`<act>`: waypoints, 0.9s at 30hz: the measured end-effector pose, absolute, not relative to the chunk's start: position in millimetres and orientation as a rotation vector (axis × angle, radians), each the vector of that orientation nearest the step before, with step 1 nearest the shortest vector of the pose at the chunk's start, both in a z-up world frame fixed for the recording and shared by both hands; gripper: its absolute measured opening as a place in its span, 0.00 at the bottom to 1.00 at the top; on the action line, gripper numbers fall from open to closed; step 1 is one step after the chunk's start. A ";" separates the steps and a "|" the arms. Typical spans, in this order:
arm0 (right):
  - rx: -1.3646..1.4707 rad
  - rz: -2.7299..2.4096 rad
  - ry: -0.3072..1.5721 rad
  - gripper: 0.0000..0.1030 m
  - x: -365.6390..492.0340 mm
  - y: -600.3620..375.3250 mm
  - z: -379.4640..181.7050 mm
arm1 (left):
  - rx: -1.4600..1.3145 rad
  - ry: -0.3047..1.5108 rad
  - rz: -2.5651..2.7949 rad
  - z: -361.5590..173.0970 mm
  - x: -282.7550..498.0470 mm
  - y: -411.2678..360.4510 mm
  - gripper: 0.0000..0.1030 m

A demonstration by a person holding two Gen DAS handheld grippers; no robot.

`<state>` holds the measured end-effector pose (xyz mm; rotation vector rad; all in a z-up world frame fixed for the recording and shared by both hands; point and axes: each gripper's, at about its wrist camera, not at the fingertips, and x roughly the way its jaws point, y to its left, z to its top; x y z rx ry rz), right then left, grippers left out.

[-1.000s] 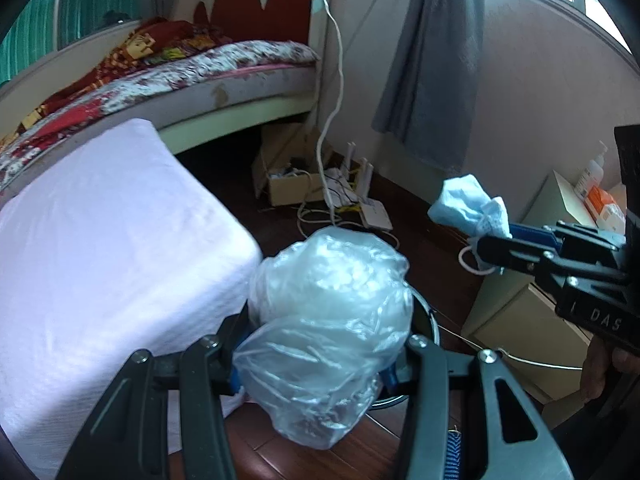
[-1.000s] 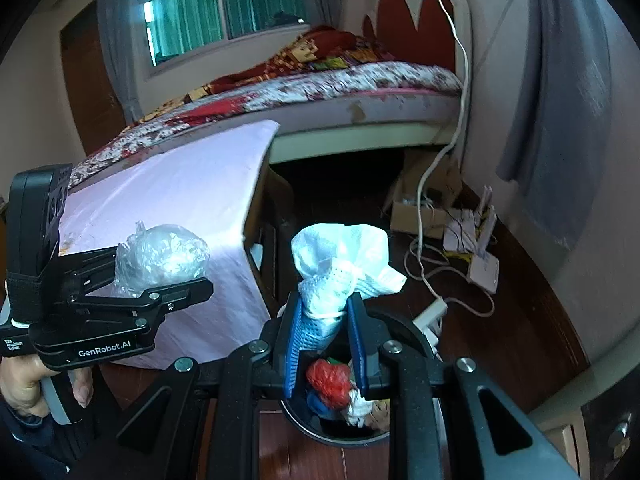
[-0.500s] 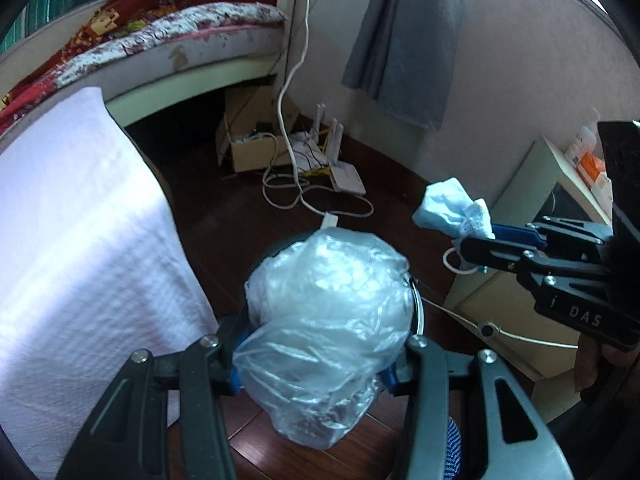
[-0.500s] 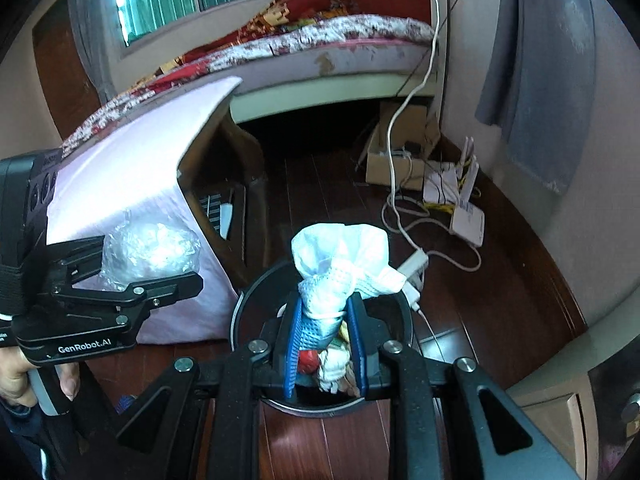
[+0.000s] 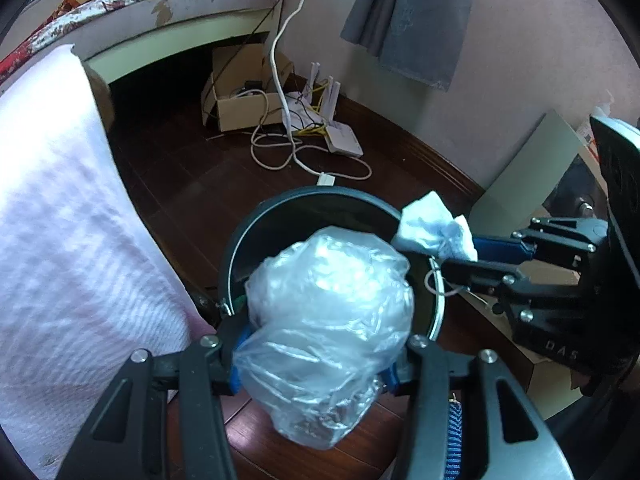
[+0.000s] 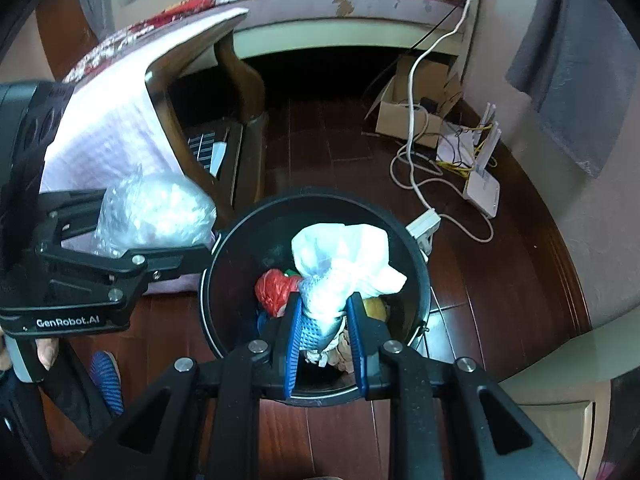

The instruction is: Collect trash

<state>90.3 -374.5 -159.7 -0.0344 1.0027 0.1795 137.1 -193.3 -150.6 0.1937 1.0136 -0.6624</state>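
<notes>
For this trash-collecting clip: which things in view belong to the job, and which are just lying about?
Job:
- crumpled clear plastic bag, in left gripper
- white tissue wad, in right gripper
- black trash bin, already holding trash

Lying about:
- cardboard box
- white router
- white cable
- bed

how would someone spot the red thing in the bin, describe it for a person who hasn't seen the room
Find the round black bin on the dark wood floor, near the foot of the cloth-draped table. Look inside, on the left of the pile: a crumpled red plastic bag lies beside the white wad held above the bin. It is the only bright red item among pale scraps.
</notes>
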 end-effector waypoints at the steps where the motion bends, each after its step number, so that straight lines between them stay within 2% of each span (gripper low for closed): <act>1: -0.036 0.181 1.008 0.23 90.8 -373.3 -161.5 | 0.194 1.023 -0.661 -154.3 139.7 -194.4 0.50; 7: -0.041 0.196 1.047 0.23 98.1 -370.1 -175.7 | 0.156 1.067 -0.687 -172.4 150.5 -194.8 0.53; 8: -0.048 0.204 1.054 0.24 99.2 -368.5 -177.9 | 0.147 1.073 -0.693 -173.8 150.3 -193.4 0.66; 9: -0.060 0.207 1.064 0.32 100.3 -367.3 -181.2 | 0.142 1.089 -0.683 -178.1 151.7 -193.0 0.88; 10: -0.080 0.190 1.081 0.62 102.8 -367.7 -187.1 | 0.136 1.093 -0.657 -179.5 152.1 -189.6 0.96; 12: -0.107 0.141 1.114 1.00 104.7 -371.1 -200.7 | 0.088 1.098 -0.643 -180.5 152.2 -180.6 0.98; 18: -0.136 0.095 1.127 1.00 101.3 -374.4 -207.3 | 0.096 1.056 -0.526 -175.3 147.2 -159.9 0.99; 27: -0.099 0.070 1.081 1.00 97.1 -366.0 -185.9 | 0.134 0.984 -0.446 -161.5 135.9 -148.3 0.99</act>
